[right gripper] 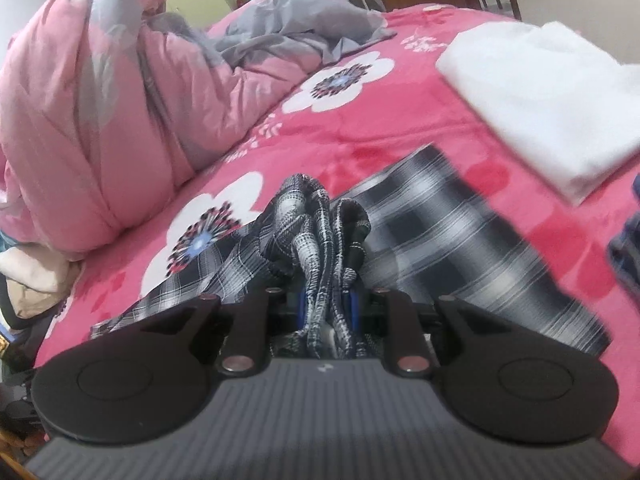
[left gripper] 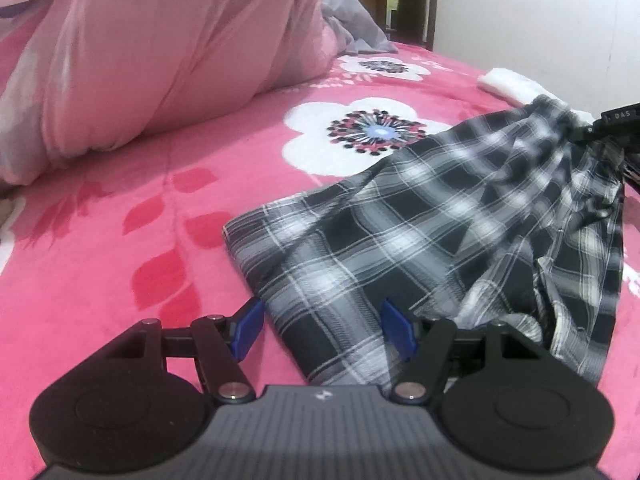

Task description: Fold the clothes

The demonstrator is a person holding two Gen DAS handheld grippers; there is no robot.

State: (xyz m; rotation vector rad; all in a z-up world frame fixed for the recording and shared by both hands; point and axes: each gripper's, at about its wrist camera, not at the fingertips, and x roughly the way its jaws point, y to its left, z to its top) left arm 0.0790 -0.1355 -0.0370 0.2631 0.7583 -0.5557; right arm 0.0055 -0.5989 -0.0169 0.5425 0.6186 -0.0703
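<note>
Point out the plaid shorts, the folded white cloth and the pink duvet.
plaid shorts [left gripper: 420,220]: left wrist view, on the flat middle of the fabric.
folded white cloth [right gripper: 560,96]: right wrist view, on its top face.
pink duvet [left gripper: 160,48]: left wrist view, on its bulging front.

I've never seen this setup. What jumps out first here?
The black-and-white plaid garment sprawls across a bright pink flowered blanket. The right tool is shut on a bunched handful of it, while the left tool hangs open over its near edge. A folded white cloth lies beyond, at right.
</note>
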